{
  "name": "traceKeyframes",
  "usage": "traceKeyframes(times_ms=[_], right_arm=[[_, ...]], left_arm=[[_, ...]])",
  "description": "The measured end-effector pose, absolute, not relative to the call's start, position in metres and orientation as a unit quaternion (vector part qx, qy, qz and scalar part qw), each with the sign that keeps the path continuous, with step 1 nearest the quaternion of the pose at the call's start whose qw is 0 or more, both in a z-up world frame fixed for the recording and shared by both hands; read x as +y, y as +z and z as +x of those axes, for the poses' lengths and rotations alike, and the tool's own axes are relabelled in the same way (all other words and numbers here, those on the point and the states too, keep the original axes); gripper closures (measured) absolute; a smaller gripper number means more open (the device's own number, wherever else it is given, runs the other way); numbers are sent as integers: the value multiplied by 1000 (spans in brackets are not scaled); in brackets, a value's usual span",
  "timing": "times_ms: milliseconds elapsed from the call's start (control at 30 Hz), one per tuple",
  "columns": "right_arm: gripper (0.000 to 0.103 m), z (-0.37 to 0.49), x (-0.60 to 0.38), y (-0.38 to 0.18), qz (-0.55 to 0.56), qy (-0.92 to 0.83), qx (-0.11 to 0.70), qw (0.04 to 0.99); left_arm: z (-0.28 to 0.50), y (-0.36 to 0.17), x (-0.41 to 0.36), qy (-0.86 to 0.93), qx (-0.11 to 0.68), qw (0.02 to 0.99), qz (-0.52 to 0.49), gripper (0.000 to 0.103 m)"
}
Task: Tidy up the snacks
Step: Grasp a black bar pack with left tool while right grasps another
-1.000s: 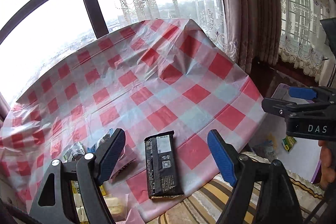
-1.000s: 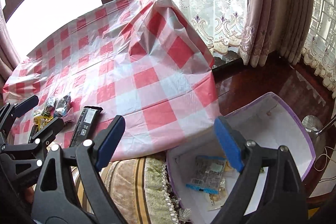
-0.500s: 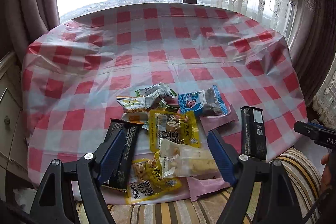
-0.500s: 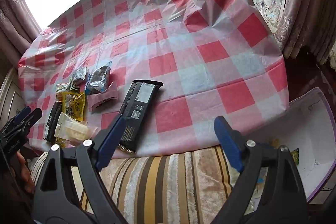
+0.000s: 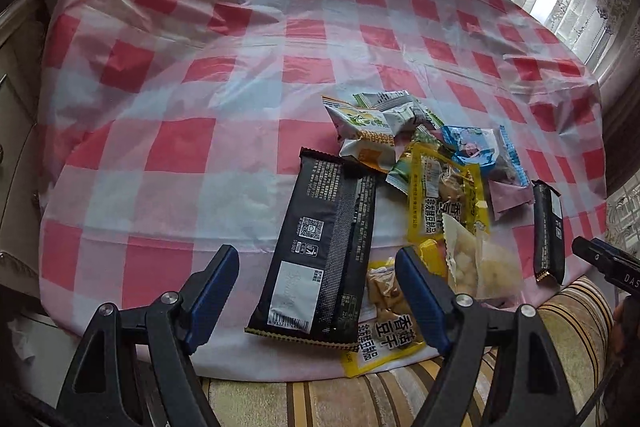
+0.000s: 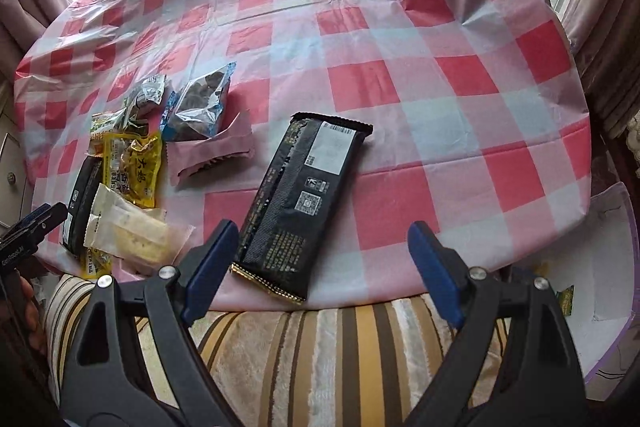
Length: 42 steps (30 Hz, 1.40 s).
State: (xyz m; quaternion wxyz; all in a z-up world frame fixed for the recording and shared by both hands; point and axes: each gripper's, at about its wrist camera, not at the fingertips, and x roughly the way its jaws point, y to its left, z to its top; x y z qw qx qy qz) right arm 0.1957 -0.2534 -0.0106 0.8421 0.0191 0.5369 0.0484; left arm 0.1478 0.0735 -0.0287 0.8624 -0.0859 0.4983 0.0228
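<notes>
Both grippers have swung from the box back over the table. The left gripper (image 5: 316,291) and the right gripper (image 6: 322,267) each hang wide open and empty above a black snack bar (image 5: 320,251) (image 6: 298,203) at the near table edge. Risk, as I judge it: the flat, slick wrapper lies on a loose tablecloth (image 6: 360,83), so the pads may pinch the cloth or nudge the bar off the edge.

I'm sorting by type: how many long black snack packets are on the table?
2: one long black snack packet beside the pile, another long black packet apart near the table edge. More may hide underneath.

Two black bar packets (image 5: 326,259) (image 5: 549,231); two yellow packets (image 5: 444,199) (image 5: 394,343); one blue packet (image 5: 480,151).
</notes>
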Motion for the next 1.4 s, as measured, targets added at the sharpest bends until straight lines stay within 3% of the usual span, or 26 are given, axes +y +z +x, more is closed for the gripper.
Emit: traceKeyframes(times_ms=[433,700,833,967,1133,1400], right_arm=[[15,226,-238,-32,12,26,566,824],[15,240,-227,-46,-3,21,584,812],[19,242,-223,-49,-16,16,588,809],[25,244,-219,-48,-23,20,584,811],[40,243,-209,-45,-34,36,575,817],[42,238,-216,-44,-17,48,570,820]], left_arm=[[171,-52,68,9,528,848,-50,22],[174,-58,65,8,531,847,-42,32],[175,-58,61,12,527,849,-27,44],[173,-57,61,10,524,851,-28,50],[171,-56,62,14,521,853,-33,51],[162,-46,71,40,506,860,-51,51]])
